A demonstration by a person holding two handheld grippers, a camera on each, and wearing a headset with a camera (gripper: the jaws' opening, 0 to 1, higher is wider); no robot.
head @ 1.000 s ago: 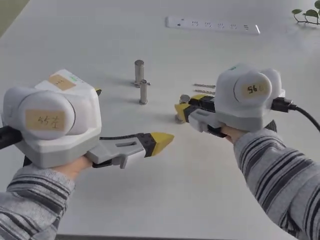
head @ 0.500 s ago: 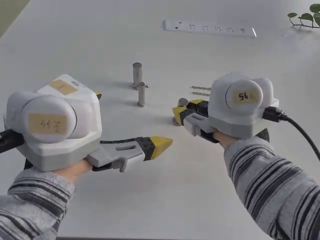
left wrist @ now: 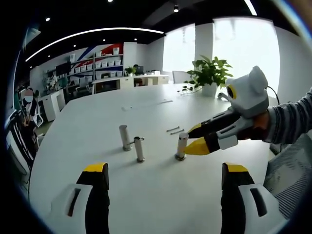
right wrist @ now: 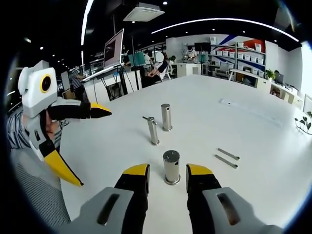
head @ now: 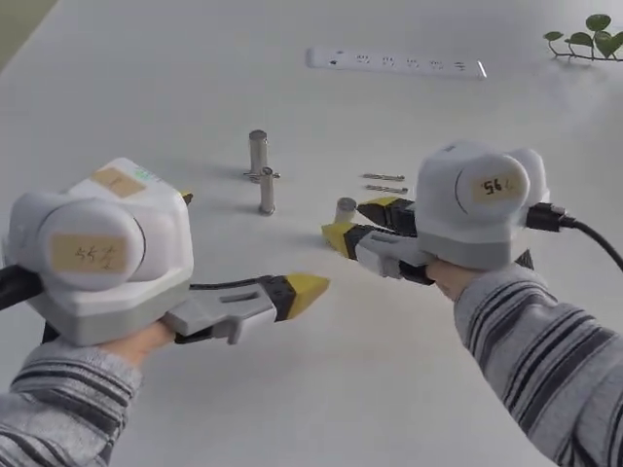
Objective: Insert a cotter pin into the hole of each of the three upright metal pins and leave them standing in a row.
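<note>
While the right gripper (right wrist: 167,170) holds fingers apart around the nearest metal pin (left wrist: 181,145), an uneven squeeze could topple it; the left gripper (left wrist: 165,166) gapes too.

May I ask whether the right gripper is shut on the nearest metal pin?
No, the right gripper is open: its jaws flank the metal pin with a gap on each side.

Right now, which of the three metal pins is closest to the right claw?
The lone pin, standing by itself between the tips of the right claw, whose jaws are open. The other two pins stand close together, farther off.
</note>
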